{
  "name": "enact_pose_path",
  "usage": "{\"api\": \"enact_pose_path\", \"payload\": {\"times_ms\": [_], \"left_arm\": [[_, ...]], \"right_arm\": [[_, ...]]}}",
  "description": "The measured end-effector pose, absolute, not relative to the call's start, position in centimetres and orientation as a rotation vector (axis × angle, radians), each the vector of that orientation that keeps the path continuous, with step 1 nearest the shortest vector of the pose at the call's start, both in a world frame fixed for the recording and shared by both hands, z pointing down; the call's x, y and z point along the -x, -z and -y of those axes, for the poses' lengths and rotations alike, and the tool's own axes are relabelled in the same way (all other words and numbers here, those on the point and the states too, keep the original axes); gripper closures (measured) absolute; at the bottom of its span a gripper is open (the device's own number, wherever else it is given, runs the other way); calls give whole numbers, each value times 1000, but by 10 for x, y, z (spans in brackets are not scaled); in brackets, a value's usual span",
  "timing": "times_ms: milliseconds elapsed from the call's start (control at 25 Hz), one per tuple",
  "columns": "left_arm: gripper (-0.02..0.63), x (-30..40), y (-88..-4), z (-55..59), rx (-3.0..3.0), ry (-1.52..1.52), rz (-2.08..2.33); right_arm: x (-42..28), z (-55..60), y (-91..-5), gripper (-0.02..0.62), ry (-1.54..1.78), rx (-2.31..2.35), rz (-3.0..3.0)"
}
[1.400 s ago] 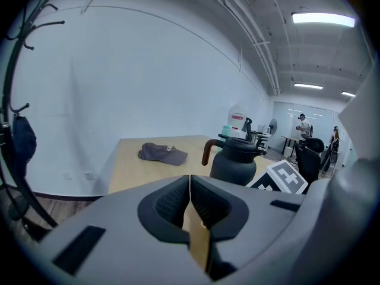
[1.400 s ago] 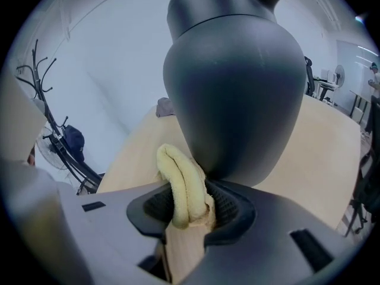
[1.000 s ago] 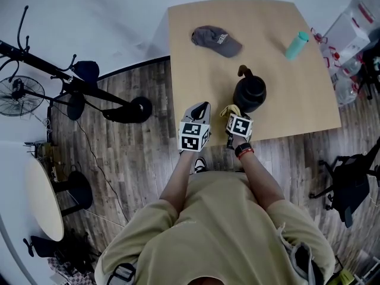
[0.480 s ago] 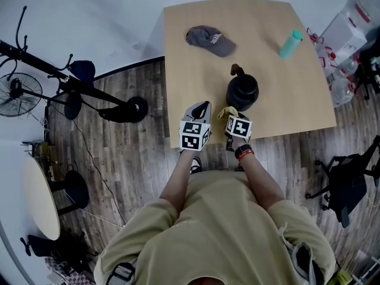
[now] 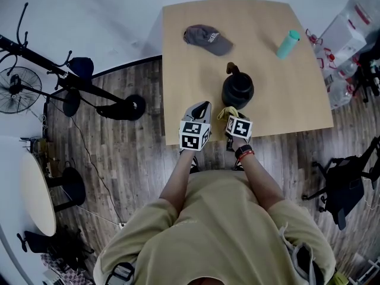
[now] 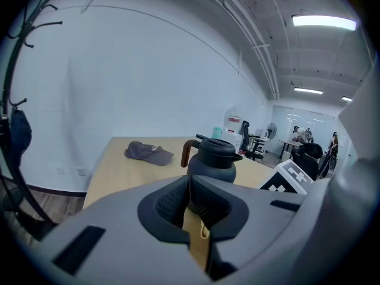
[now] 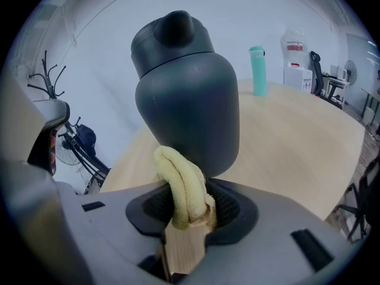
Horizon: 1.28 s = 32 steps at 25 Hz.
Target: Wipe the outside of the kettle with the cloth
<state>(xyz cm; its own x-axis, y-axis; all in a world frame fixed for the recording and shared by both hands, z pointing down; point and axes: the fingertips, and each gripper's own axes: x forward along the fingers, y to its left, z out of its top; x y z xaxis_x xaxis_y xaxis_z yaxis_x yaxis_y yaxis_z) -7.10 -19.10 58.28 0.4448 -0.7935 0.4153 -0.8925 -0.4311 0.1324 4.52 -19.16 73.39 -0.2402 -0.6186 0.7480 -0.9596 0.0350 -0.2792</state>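
Right tongs (image 7: 187,209): I read the jaws as closed on a folded yellow cloth (image 7: 181,183), which stands up out of the grip. The cloth's top is just short of the kettle (image 7: 187,94), and I cannot tell whether they touch.

Left tongs (image 6: 191,200): jaws pressed together with nothing between them, pointing towards the kettle from its handle side.

Arms: both forearms reach forward from the body, side by side, and the two tongs sit level over the near edge of the table (image 5: 279,100). The right wrist wears a band (image 5: 243,152).

Kettle: dark, upright, lid on, brown handle. It stands near the middle of the table, just ahead of the right tongs. I cannot see what is inside.

Beyond it: a teal bottle (image 5: 287,44), upright and capped, towards the far right corner, and a grey cap (image 5: 207,38) at the far left, both well apart from the kettle.
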Motion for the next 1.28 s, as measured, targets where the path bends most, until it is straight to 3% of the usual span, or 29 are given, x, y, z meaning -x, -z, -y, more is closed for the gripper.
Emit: {"api": "enact_pose_path", "payload": {"times_ms": [1280], "left_arm": [[581,-27,-604,190,-2356,-423,1403]], "right_arm": [[-168,232,-733,460,-967,-1700,1871]]}}
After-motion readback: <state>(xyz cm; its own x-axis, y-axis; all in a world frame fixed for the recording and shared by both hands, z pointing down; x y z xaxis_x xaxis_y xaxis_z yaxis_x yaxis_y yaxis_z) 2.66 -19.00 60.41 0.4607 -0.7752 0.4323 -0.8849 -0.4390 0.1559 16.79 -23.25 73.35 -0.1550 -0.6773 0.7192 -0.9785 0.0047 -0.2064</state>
